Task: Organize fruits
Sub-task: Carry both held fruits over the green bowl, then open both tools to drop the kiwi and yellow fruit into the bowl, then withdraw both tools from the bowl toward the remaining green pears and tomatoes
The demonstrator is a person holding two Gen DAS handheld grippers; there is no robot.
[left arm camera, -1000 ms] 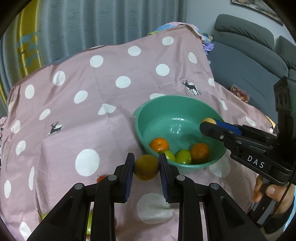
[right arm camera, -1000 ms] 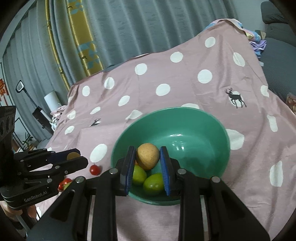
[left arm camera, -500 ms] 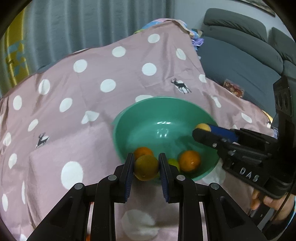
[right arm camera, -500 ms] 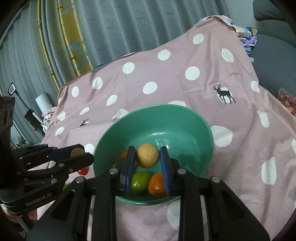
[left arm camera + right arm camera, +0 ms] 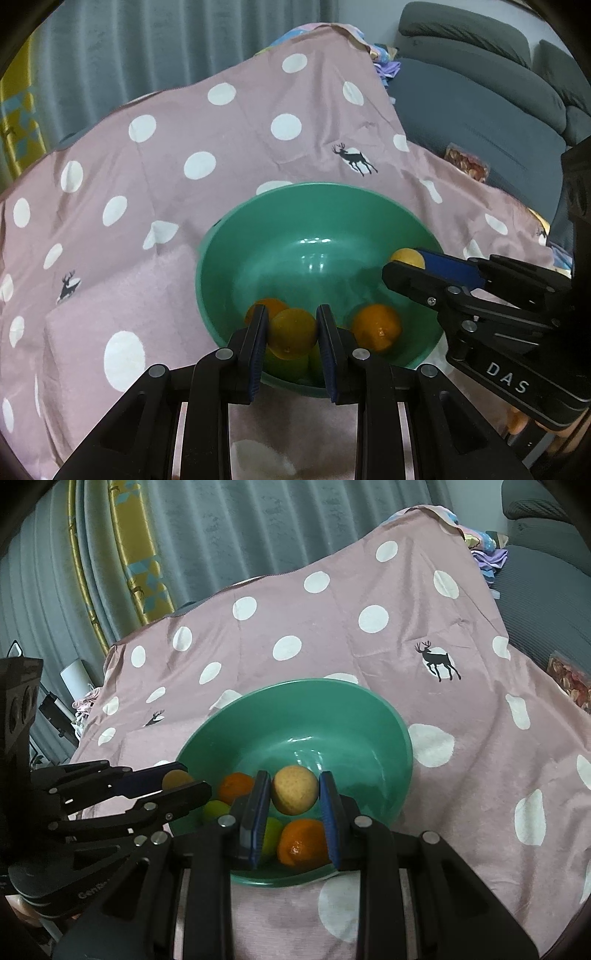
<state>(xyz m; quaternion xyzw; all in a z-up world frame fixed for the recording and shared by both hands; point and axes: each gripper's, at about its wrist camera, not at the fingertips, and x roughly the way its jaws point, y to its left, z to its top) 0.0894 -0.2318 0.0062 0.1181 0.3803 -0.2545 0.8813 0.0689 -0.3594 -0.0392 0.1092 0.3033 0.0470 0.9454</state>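
Observation:
A green bowl (image 5: 258, 229) (image 5: 369, 705) sits on the pink polka-dot cloth and holds two oranges (image 5: 376, 326) (image 5: 303, 842) and green fruits (image 5: 214, 810). My left gripper (image 5: 291, 332) is shut on a dull orange-brown fruit (image 5: 291, 334) and holds it over the bowl's near rim. My right gripper (image 5: 293, 794) is shut on a pale yellow-brown fruit (image 5: 294, 789) and holds it above the fruits in the bowl. The right gripper shows from the side in the left wrist view (image 5: 413, 264), and the left gripper in the right wrist view (image 5: 181, 781).
The pink polka-dot cloth (image 5: 166, 166) covers a raised surface that slopes up behind the bowl. A grey sofa (image 5: 480, 92) stands at the right with a snack packet (image 5: 467, 166) on it. Grey curtains (image 5: 258, 524) hang behind.
Both grippers have moved forward with their fruits, from beside the bowl to over it. The left gripper's fruit came from outside the near rim to above the fruits inside.

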